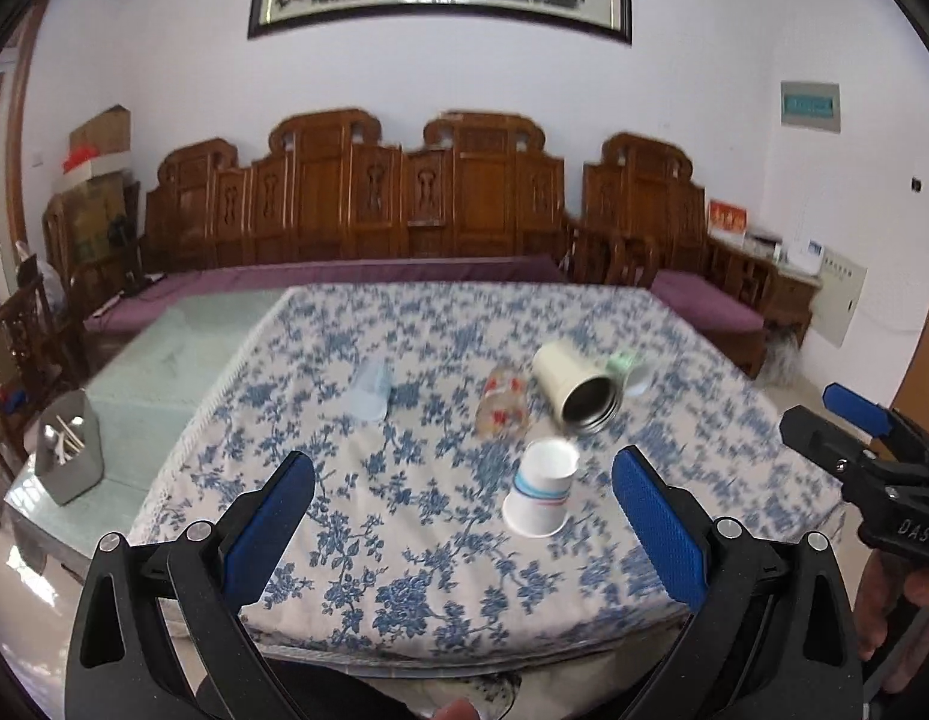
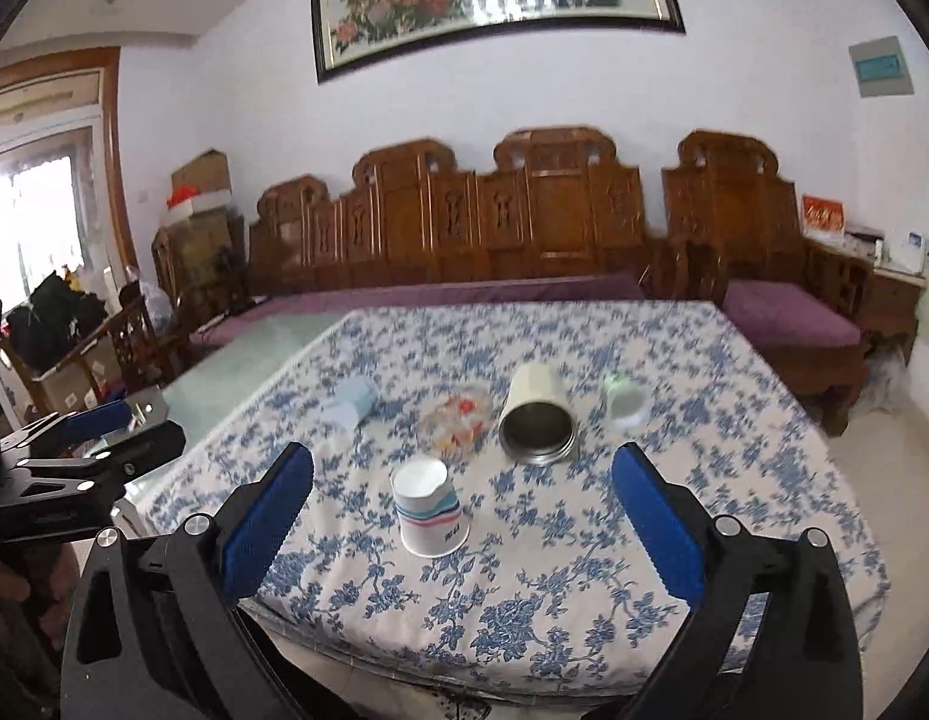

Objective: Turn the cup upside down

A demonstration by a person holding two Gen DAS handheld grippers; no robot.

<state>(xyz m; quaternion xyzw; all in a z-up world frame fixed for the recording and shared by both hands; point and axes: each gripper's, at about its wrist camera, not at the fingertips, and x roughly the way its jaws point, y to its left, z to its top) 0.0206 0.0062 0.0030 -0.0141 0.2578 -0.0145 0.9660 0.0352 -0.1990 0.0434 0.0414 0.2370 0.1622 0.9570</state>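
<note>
Both tongs hover above the near edge of the worktop (image 2: pixel 584 600), which is covered with a blue-flowered cloth. The left tongs (image 1: pixel 464 522) are spread wide with nothing between the blue pads, and the right tongs (image 2: pixel 464 516) are spread just as wide and also hold nothing.

The paper cup (image 2: pixel 429 507), white with blue and pink stripes, stands upside down on the cloth, wide rim down, near the front and between the fingers of the right tongs in that view; it touches neither pad. In the left view the cup (image 1: pixel 541 495) sits right of center.

Behind it lie 4 other items in a loose row: a pale blue cup (image 2: pixel 351 405) on its side, a clear glass (image 2: pixel 455 423) with red marks on its side, a cream tumbler (image 2: pixel 536 414) on its side with its dark mouth facing the camera, and a green-white cup (image 2: pixel 625 399), too blurred to tell its pose.

A gray holder (image 1: pixel 68 450) with utensils stands on the bare glass at the left.
</note>
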